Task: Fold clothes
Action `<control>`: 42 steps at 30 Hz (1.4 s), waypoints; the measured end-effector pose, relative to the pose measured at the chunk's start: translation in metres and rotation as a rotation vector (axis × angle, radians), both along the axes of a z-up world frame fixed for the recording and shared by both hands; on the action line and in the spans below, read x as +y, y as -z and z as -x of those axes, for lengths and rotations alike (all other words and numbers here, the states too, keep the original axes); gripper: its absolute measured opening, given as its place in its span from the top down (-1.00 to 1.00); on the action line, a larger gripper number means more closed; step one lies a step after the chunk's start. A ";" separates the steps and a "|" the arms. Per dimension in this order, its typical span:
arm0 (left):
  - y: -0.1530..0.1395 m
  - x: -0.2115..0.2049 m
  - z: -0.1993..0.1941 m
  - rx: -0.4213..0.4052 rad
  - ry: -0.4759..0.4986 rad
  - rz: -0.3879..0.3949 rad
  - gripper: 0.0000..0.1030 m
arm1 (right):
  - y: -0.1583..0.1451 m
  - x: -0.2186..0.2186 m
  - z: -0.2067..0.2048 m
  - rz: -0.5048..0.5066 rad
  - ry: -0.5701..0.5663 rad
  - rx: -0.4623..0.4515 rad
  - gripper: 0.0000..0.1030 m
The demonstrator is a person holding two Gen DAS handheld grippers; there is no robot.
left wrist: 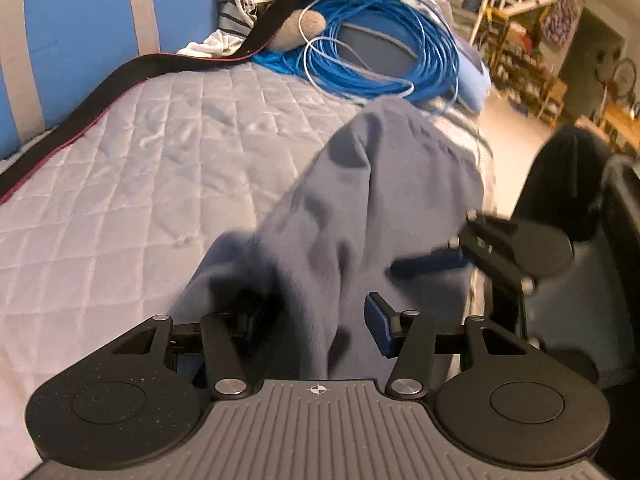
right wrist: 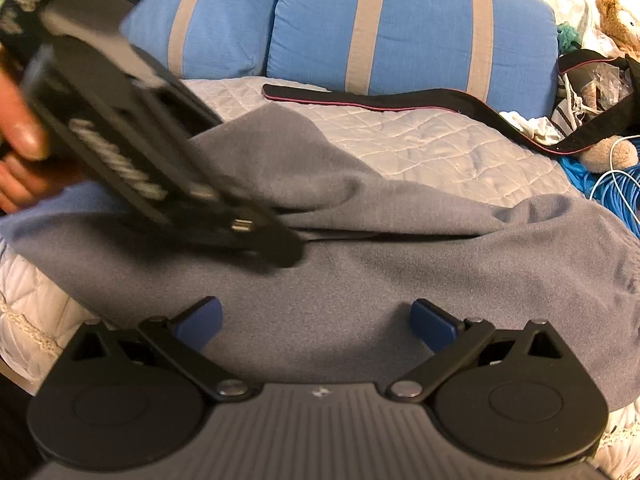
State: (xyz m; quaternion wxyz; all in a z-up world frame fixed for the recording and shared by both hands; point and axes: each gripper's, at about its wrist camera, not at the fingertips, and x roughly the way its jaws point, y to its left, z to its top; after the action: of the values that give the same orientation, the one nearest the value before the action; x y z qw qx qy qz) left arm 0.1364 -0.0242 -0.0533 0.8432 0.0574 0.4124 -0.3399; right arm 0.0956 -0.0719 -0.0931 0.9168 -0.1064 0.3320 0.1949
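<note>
A grey-blue fleece garment [right wrist: 400,280] lies across the quilted bed cover [right wrist: 420,140], with a long fold running along its middle. In the left wrist view the garment [left wrist: 360,208] runs between my left gripper's fingers and covers the left one; only the right blue pad [left wrist: 378,328] shows. My left gripper [left wrist: 312,312] is shut on a bunch of this cloth. Seen from the right wrist, the left gripper [right wrist: 280,248] is blurred and its tip is at the fold. My right gripper [right wrist: 316,316] stands open just above the flat cloth. It appears as the right gripper [left wrist: 452,256] at the garment's right edge.
Blue pillows with grey stripes [right wrist: 400,28] line the back of the bed. A black strap with a pink edge [right wrist: 380,100] lies across the cover. A coil of blue cable [left wrist: 380,52], a plush toy [left wrist: 300,28] and loose clothes crowd one end. A person's hand [right wrist: 20,140] holds the left gripper.
</note>
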 end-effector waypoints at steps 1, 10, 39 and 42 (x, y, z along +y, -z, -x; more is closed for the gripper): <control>0.001 -0.001 -0.005 0.012 -0.012 0.022 0.05 | 0.000 0.000 0.000 0.000 0.000 -0.001 -1.00; -0.022 0.044 -0.053 0.124 -0.242 0.376 0.07 | 0.000 -0.002 -0.001 -0.001 -0.018 0.003 -1.00; 0.043 0.132 -0.140 0.520 -0.378 0.625 0.48 | 0.000 -0.003 -0.002 0.000 -0.023 0.013 -1.00; 0.035 0.144 -0.135 0.468 -0.450 0.602 0.52 | -0.001 -0.004 -0.003 0.001 -0.027 0.013 -1.00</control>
State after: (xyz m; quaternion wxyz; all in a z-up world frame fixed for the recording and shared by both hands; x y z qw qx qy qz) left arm 0.2716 0.1202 -0.0885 0.7595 -0.3604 0.4770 -0.2565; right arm 0.0987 -0.0757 -0.0925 0.9119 -0.1100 0.3365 0.2076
